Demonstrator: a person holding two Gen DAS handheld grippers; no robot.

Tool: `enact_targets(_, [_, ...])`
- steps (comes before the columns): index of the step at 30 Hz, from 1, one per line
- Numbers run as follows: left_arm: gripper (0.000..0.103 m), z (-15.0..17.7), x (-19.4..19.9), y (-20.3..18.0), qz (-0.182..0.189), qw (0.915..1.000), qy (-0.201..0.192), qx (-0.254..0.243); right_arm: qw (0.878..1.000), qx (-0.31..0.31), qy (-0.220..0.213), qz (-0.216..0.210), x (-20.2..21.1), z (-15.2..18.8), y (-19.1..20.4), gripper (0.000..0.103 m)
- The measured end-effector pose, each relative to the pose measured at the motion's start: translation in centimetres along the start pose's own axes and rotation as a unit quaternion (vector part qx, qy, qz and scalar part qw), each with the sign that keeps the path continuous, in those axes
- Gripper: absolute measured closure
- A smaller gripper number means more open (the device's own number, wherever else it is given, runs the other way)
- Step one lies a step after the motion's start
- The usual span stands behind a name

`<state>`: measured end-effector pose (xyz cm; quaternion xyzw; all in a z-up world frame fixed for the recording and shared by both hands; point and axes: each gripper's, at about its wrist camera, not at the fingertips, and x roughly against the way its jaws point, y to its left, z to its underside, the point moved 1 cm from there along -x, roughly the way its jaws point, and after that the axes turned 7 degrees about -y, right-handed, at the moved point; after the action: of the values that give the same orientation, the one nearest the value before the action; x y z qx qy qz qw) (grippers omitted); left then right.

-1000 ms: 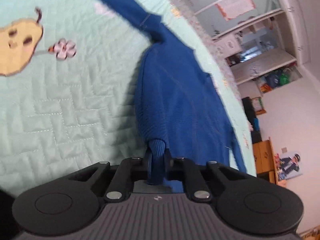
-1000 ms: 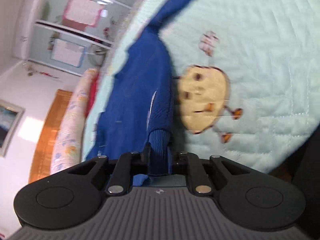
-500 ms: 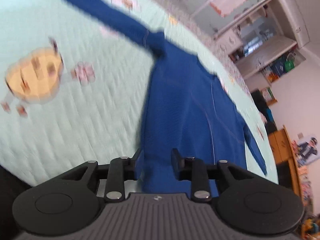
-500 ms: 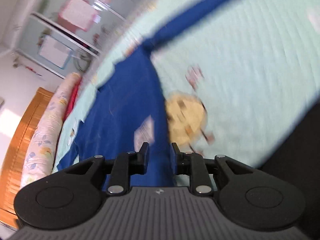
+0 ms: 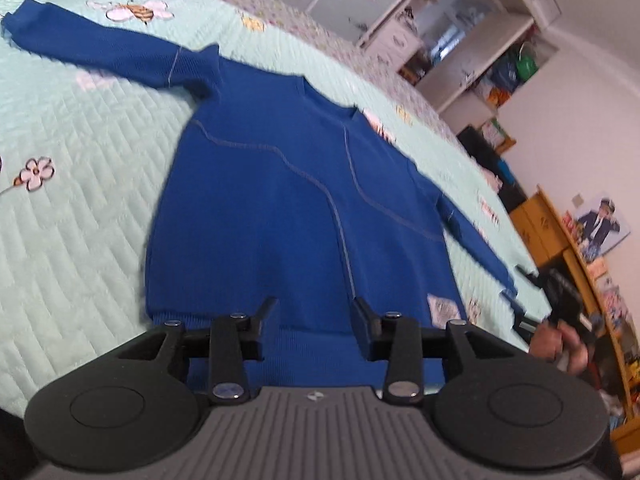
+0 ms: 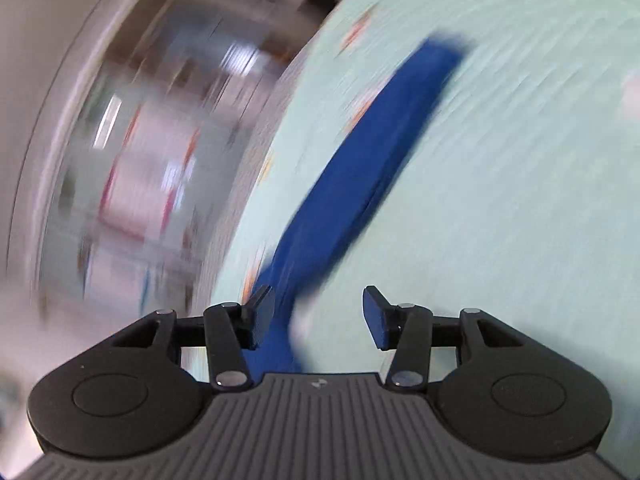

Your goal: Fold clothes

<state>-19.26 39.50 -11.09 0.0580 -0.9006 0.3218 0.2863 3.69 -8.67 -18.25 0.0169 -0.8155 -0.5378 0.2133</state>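
On the pale green quilted bedspread (image 5: 72, 208) a blue sweater (image 5: 288, 200) is seen spread flat, front up, with both sleeves stretched out to the sides and the ribbed hem nearest the left wrist camera. The left gripper (image 5: 312, 312) is held just above that hem with its jaws parted and nothing between them. The right gripper (image 6: 318, 312) is likewise held apart and empty; its view is heavily smeared by motion, and only one sleeve (image 6: 380, 152) can be made out, running away from the fingers across the bedspread. At the right edge of the left view a hand (image 5: 560, 344) holding the other tool is glimpsed beside the far cuff. No fold is visible in the garment as it lies. Trouble could be expected if a sleeve were pinched together with the quilt beneath, so that the cover is dragged up and the body is wrinkled. A grab made while the right view is this blurred might also miss the cuff or catch only one layer, leaving a skewed fold.
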Motion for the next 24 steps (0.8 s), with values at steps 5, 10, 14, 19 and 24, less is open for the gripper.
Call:
enact_targets(5, [0.057,0.0,-0.4,0.7,-0.025,0.9995,0.008,0.017,0.990,-0.125,-0.063,0.002,-4.5,-7.6,-5.4,0.035])
enact_targets(10, [0.056,-0.4,-1.7,-0.7,-0.046,0.9987,0.022,0.007,0.995,-0.080,-0.062,0.004,-10.8,-10.7,-4.1,0.041])
enact_targets(14, [0.056,-0.7,-3.1,-1.8,-0.061,0.9975,0.035,-0.010,0.998,-0.037,-0.045,0.005,-14.4,-14.1,-2.1,0.098])
enact_targets(19, [0.055,-0.6,-4.4,-2.3,-0.069,0.9963,0.048,-0.019,0.996,0.045,-0.081,-0.014,-15.2,-17.0,0.4,0.096])
enact_targets(24, [0.053,-0.3,-5.2,-2.6,-0.068,0.9957,0.056,-0.026,0.997,0.014,-0.071,-0.017,-15.4,-16.7,-1.2,0.072])
